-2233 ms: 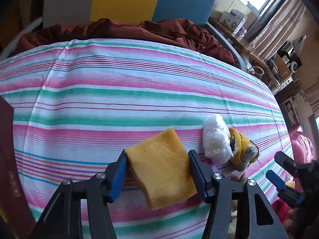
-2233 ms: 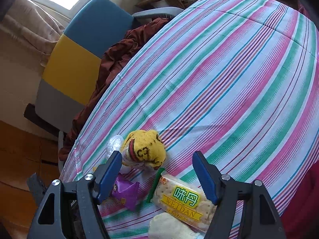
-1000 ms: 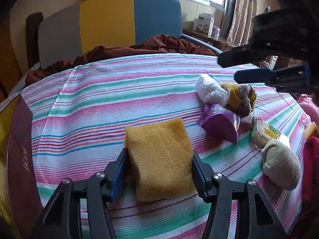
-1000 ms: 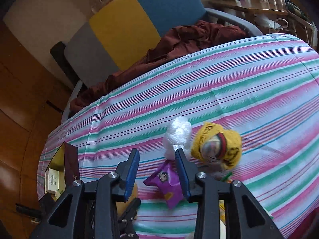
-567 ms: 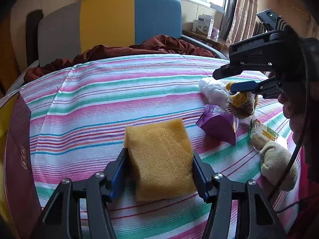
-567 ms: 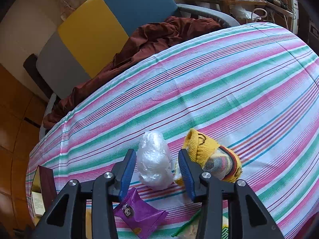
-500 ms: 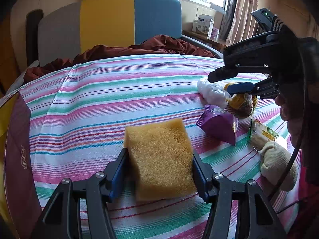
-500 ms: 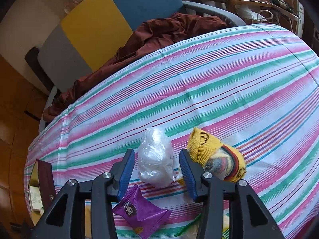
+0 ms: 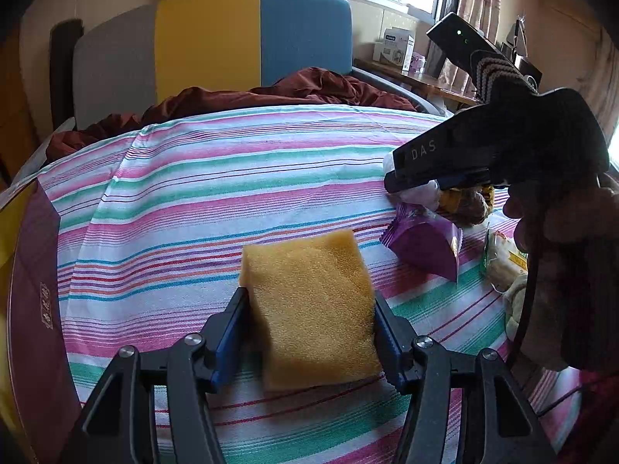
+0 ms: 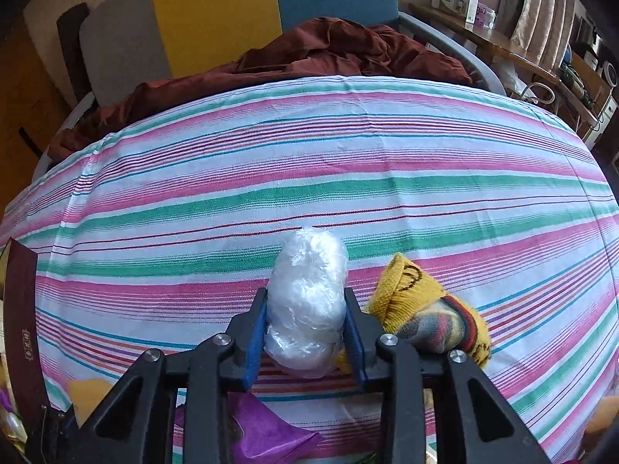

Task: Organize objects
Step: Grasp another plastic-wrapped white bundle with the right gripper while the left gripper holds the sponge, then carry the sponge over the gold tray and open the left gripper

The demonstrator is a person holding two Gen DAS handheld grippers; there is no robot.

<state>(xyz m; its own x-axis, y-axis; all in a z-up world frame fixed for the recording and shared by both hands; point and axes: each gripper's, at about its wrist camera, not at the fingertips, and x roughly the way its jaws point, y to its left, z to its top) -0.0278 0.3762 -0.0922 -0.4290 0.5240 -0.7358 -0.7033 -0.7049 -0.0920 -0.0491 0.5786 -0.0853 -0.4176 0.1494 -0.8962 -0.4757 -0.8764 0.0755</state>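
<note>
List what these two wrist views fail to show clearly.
- Plastic bundle: in the left wrist view, mostly hidden behind the right gripper.
- Biscuit packet: left wrist view, label covered by the hand.
- Maroon box: cut by the left edge; contents unseen.
- Sponge: underside hidden; the left gripper holds it.

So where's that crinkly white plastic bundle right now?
The plastic bundle is pinched in the right gripper on the striped cloth, just left of the yellow sock in the right wrist view.
</note>
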